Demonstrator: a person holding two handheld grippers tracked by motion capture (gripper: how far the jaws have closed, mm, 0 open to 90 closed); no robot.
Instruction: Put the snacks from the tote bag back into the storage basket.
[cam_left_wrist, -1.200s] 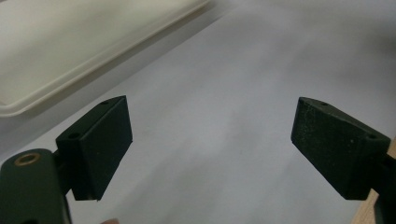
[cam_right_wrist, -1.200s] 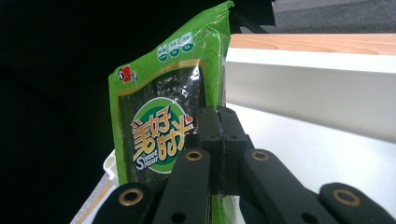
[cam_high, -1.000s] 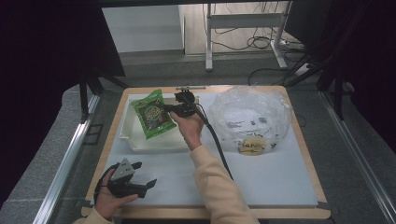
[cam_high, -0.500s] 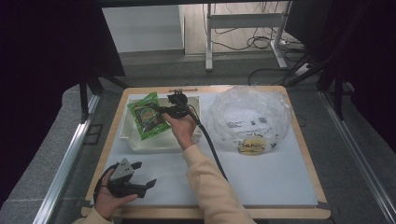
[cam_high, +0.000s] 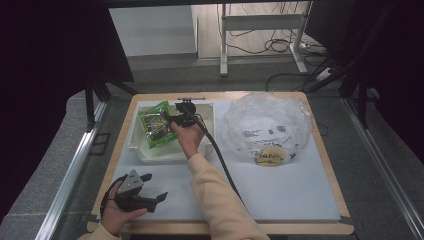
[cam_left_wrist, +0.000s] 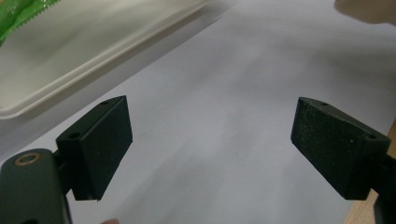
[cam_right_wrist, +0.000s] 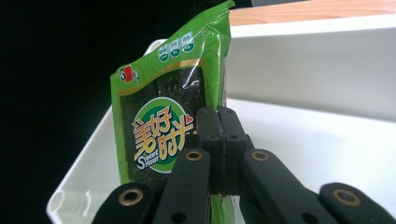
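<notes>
Nearest to me, my left tongs (cam_high: 150, 199) rest in my left hand (cam_high: 117, 212) at the near left part of the counter (cam_high: 290, 195), low over its white mat. Their jaws are spread wide with nothing between them; in the left gripper view I see bare white mat between the two black pads (cam_left_wrist: 100, 144), the wooden edge of the counter at the lower right, and the rim of the white tray (cam_left_wrist: 93, 60) up at the left.

Farther on, my right sleeve (cam_high: 220, 200) runs up the middle of the counter to my right hand (cam_high: 189, 137), which is over the near right part of the white tray (cam_high: 137, 150). A black cable trails back from it along my arm. My right tongs (cam_high: 172, 120) point left and are pressed together on the edge of a green snack packet (cam_high: 156, 125). In the right gripper view the jaws meet on the packet's right edge, and the green snack packet (cam_right_wrist: 163, 116) stands nearly upright, leaning toward the tray's left wall, with its printed front facing the camera. Whether its lower end touches the tray floor I cannot tell.

To the right of the tray, apart from it, a crumpled clear plastic bag (cam_high: 267, 122) lies on the mat with a small yellowish packet (cam_high: 270, 156) inside at its near side.
</notes>
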